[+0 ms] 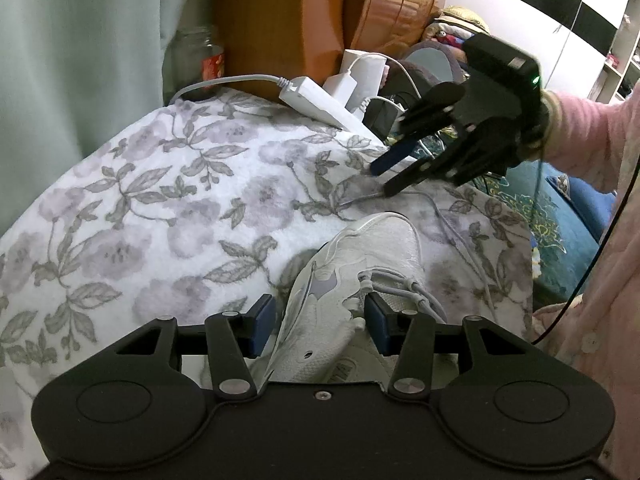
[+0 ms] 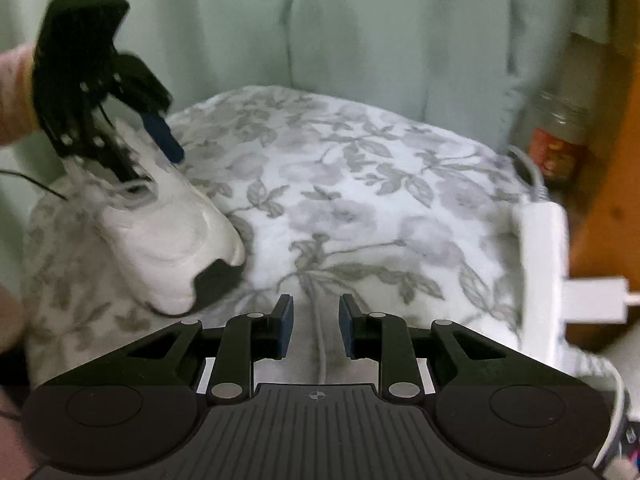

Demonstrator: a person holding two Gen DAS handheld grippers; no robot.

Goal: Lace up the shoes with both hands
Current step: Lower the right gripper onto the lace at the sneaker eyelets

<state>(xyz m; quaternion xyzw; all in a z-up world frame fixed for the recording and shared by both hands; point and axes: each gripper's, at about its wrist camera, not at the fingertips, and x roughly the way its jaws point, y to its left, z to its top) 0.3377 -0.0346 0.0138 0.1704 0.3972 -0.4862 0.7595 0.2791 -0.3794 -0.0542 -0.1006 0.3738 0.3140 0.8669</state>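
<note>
Your working surface is a soft floral blanket (image 1: 168,200), white with grey-violet blossoms and grey leaves, draped over a rounded base that you cannot see. A white sneaker (image 1: 360,280) rests directly on the blanket, toe pointing away in the left wrist view. A loose white lace (image 1: 452,224) trails from the sneaker across the fabric. At the far edge, a white power strip (image 1: 316,104) lies on the blanket, its grey cable (image 1: 224,82) running off the edge.
</note>
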